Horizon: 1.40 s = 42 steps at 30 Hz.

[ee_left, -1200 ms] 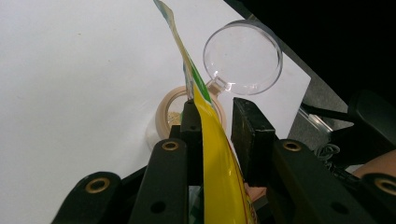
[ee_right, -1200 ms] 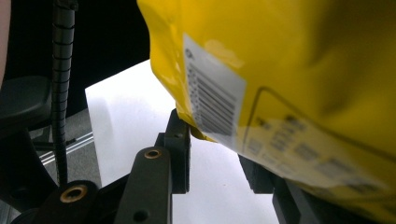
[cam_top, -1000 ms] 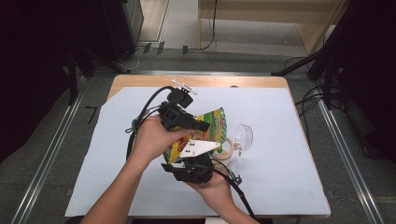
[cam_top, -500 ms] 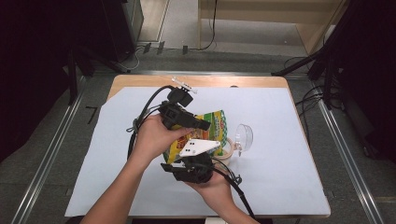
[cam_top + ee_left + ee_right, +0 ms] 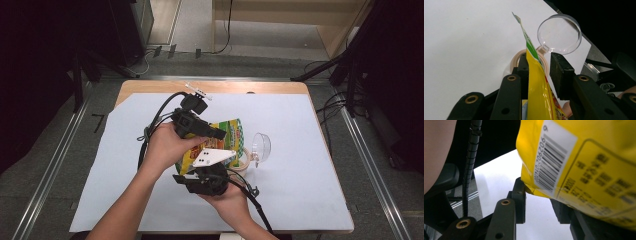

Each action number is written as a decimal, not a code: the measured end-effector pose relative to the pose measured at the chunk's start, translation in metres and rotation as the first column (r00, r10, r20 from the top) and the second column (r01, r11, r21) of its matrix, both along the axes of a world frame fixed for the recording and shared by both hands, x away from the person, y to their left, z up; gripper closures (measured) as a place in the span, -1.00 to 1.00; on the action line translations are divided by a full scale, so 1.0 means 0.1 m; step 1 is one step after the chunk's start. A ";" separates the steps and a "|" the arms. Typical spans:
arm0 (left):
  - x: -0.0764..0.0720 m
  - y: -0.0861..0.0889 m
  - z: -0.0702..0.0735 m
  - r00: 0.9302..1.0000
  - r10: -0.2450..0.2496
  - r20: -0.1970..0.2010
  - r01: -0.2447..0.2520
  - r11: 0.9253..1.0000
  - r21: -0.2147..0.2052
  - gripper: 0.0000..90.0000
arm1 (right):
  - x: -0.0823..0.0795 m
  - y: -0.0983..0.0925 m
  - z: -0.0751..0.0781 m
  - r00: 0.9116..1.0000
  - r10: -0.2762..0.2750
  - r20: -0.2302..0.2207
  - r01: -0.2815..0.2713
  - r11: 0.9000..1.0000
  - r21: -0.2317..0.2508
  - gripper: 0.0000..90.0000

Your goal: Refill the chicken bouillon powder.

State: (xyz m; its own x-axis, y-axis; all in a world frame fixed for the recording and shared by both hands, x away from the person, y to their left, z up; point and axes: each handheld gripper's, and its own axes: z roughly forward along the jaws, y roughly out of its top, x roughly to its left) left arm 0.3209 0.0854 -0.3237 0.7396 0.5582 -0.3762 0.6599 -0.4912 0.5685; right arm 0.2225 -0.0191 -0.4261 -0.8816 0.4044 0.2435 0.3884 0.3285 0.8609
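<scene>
So our left gripper (image 5: pixel 537 70) has its jaws spread, with the yellow snack bag (image 5: pixel 536 82) running edge-on up between them. It lies against the left-hand jaw, and there's a gap to the other. Our right gripper (image 5: pixel 540 200) looks spread too, the bag's lower corner dipping between its jaws with the barcode side toward the camera; we can't tell if it's actually pinching anything.

From the high view the bag (image 5: pixel 227 131) sits mid-table between our two hands, held up off the sheet, long axis running roughly from us toward the far right, green top edge pointing away.

Just past the bag there's a roll of tape (image 5: pixel 515 58) lying flat, and touching it on the far side a clear round plastic lid (image 5: pixel 560 33). Both sit right in front of the left jaws.

The white sheet (image 5: pixel 300 165) has open room left and right of us, and its edge is near, just beyond the lid.
</scene>
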 end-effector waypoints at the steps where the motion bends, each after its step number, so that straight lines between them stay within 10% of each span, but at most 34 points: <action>1: 0.00 0.00 0.00 1.000 0.002 0.000 -0.002 1.000 -0.001 0.58 | 0.00 0.00 0.00 1.000 0.000 -0.001 0.000 1.000 -0.001 0.51; 42: -0.01 0.01 0.02 1.000 0.002 -0.002 -0.002 1.000 -0.012 0.59 | -0.02 0.00 0.02 1.000 0.005 0.030 -0.004 1.000 -0.022 0.50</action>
State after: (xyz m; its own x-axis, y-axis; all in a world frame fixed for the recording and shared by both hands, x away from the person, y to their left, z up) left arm 0.3200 0.0864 -0.3221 0.7378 0.5547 -0.3845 0.6619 -0.4831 0.5731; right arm 0.2204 -0.0187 -0.4240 -0.8904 0.4051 0.2077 0.3605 0.3488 0.8651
